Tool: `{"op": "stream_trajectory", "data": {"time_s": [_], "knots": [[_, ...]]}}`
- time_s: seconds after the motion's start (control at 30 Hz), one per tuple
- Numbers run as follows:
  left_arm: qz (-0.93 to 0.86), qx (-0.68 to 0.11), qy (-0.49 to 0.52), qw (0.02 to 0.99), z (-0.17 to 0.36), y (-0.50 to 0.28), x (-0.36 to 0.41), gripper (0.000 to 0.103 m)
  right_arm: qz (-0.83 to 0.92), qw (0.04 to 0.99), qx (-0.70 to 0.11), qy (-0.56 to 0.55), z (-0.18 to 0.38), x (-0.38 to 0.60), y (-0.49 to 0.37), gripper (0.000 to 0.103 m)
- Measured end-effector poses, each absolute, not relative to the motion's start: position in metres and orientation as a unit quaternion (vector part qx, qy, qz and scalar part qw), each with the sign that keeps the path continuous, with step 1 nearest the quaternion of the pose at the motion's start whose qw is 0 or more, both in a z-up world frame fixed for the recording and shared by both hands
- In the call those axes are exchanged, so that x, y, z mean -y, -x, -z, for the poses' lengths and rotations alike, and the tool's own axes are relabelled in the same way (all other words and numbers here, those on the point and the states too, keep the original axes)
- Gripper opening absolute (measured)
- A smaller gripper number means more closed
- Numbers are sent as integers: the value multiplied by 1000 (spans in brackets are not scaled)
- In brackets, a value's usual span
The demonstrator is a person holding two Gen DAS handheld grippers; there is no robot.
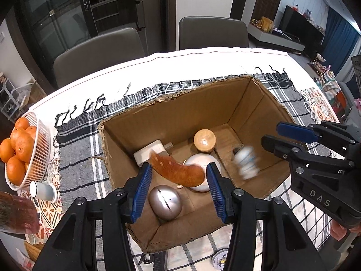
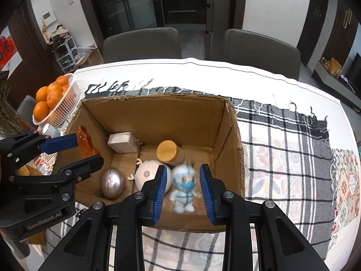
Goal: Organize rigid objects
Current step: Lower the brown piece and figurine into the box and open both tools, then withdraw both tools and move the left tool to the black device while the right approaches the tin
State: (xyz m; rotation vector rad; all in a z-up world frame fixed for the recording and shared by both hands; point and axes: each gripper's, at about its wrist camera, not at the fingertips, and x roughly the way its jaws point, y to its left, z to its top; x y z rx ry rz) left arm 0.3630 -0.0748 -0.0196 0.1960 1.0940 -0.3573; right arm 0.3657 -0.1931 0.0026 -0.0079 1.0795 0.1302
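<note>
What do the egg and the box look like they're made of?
Egg: probably polished metal, or metallised plastic; it is silvery and smooth with bright mirror-like glare streaks. Box: corrugated cardboard, matte brown, with ragged torn top edges and fold creases in the floor flaps.

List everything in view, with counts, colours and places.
cardboard box: one, brown, on the cloth
checked cloth: one, black and white, under the box
figurine: one, white and blue, box right side
metal egg: one, silver, box near left
round toy: one, white, box middle
jar: one, tan lid, box back
charger: one, white, box back left
oranges: several, orange, white basket, left
chairs: two, grey, far side
comb: one, orange, in left gripper
left gripper: black, blue pads, shut on comb
right gripper: black, blue pads, open above figurine
</note>
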Motion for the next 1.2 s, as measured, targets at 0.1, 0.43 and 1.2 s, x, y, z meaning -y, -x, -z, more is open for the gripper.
{"op": "stream_trajectory", "data": {"time_s": [0.1,0.43,1.2], "knots": [[169,-514,-94,836,20,-360,74,50,-60,856,-513,5,-3,194,-363,32],[158,-486,-79,856,5,-333,53,50,-57,866,-497,-9,-11,185,-341,32],[160,-482,-64,859,1,-260,1,50,-56,880,-471,4,-31,131,-266,32]]}}
